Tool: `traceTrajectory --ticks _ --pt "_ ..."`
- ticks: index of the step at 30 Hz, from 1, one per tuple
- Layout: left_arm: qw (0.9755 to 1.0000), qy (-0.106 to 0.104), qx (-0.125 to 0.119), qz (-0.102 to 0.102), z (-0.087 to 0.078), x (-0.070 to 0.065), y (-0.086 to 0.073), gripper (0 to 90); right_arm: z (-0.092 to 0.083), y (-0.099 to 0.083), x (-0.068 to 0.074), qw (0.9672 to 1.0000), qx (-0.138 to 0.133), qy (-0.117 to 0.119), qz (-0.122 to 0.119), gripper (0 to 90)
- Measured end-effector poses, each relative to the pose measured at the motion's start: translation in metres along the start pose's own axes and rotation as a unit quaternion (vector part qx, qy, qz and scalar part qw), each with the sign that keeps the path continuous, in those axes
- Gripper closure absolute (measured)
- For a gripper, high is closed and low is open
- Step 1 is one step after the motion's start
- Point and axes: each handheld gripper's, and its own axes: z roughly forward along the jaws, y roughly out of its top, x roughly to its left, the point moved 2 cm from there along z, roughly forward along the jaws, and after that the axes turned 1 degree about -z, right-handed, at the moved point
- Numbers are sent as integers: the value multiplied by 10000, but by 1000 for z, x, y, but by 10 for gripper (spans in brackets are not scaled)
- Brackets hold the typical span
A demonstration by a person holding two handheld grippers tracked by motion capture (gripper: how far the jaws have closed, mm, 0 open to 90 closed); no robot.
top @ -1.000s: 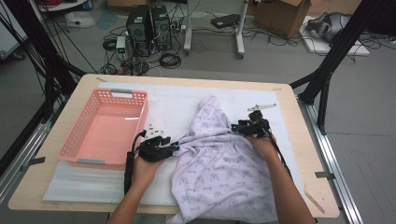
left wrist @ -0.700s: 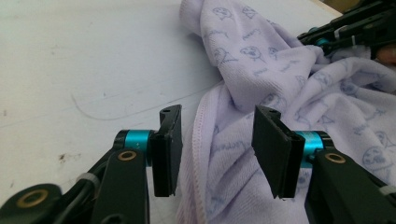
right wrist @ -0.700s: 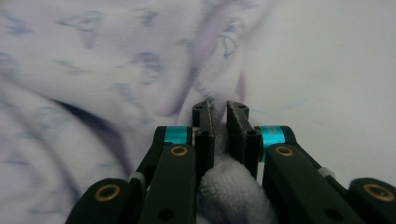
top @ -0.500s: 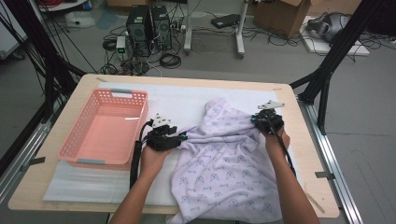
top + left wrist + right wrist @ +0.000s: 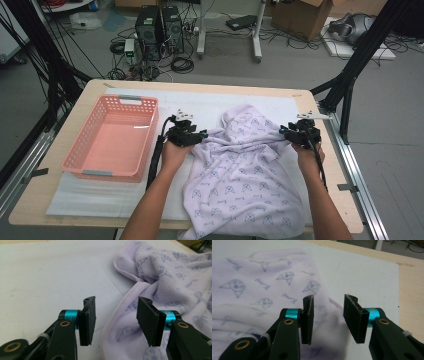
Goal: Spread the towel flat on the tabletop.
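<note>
- While going across the table [image 5: 30,210] from its left side, starts with a pink basket [image 5: 107,173]: sits on the white mat [image 5: 200,102], holds nothing, lies well apart from the cloth.
- Next, left hand-held gripper [image 5: 200,134]: rests low at the cloth's left hem, pointing right toward it. Jaws spread, having just been opening. Pinches nothing.
- Seen along the left hand-held gripper [image 5: 116,315]: stitched hem of the lilac printed cloth [image 5: 170,282] runs on the mat through the gap between the jaws, touching neither pad. Brings out that hem line, which from above is hidden under the gripper body.
- Middle: lilac printed cloth [image 5: 240,170] lies rumpled on the right half of the mat. Long axis runs from a bunched peak at the far side toward the person, with the near end drooping over the table's front edge.
- Right: right hand-held gripper [image 5: 285,131] sits at the cloth's right hem, pointing left, level with its partner. Jaws parted, also having just been opening.
- Seen along the right hand-held gripper [image 5: 328,315]: cloth [image 5: 262,290] lies under the left jaw and, blurred, in the gap. Looks unpinched.
- Judged for the coming move: cloth lies inward of each gripper, across their line, so each hand is nearest its own hem. Likely calls for closing on both hems.
</note>
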Motion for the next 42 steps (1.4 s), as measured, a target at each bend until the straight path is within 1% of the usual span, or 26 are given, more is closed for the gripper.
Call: traceTrajectory --ticks 5,6,7,8,9,11,12,13,16,17,18,19,20,22,24,25,27,29,31,32,34,35,37,38,39,42 --pt "9986 -122 455 225 27 -6 4 491 -14 -5 -2 9999 -75 125 25 596" --pt "9978 -109 595 283 31 -8 3 544 -15 -7 -2 9999 -57 154 52 597" --pt "9968 -120 687 390 34 -9 1 666 -16 -8 -3 9998 -54 169 28 595" --pt "9961 17 735 485 35 -10 0 835 -16 -10 -3 9999 -12 156 9 594" --pt "9968 113 712 347 33 -7 1 869 -16 -12 -4 9999 12 160 16 594" --pt "9982 414 429 -88 23 4 4 873 -16 -15 -6 9999 61 119 29 595" --pt "9967 725 197 -305 14 13 5 875 -16 -16 -7 9999 111 112 42 595" --pt "9948 903 95 -461 7 19 6 876 -15 -18 -8 9999 109 99 89 595" --pt "9857 1493 -201 -755 -17 40 3 876 -15 -22 -8 9997 114 133 197 592" --pt "9830 1596 -291 -856 -23 44 0 875 -15 -23 -8 9997 136 122 188 592" --pt "9826 1558 -360 -942 -28 47 -2 873 -15 -23 -7 9996 125 140 201 586" --pt "9837 1460 -388 -977 -30 49 -6 863 -15 -24 -6 9994 116 179 255 581" --pt "9843 1371 -408 -1031 -31 49 -9 783 -15 -24 -6 9992 105 248 293 576" --pt "9880 1043 -367 -1075 -31 46 -16 640 -15 -25 -3 9990 101 322 286 571" --pt "9914 846 -33 -996 -28 40 -20 491 -15 -26 1 9984 118 489 266 570" --pt "9929 721 82 -941 -27 37 -21 457 -14 -27 2 9978 133 590 264 570" --pt "9948 659 246 -732 -26 29 -22 434 -11 -29 6 9962 191 807 285 568" --pt "9954 527 372 -704 -23 24 -23 420 -6 -31 11 9936 297 1059 240 553" --pt "9949 535 596 -610 -18 20 -25 417 1 -33 19 9923 414 1162 142 545" --pt "9945 526 679 -606 -15 17 -27 420 5 -35 23 9918 483 1172 130 543" --pt "9948 653 687 -384 -13 12 -28 460 14 -39 29 9904 689 1192 100 537" --pt "9953 663 615 -354 -13 9 -29 556 18 -40 31 9901 787 1164 57 543" --pt "9958 659 584 -248 -12 5 -30 815 20 -40 34 9923 728 998 -49 639" --pt "9956 734 562 -168 -11 4 -30 846 21 -39 34 9928 740 924 -169 771" --pt "9957 772 479 -164 -11 4 -29 854 21 -38 33 9926 666 968 -299 829" --pt "9955 867 -23 -380 -15 8 -22 858 21 -32 27 9971 437 387 -479 846"
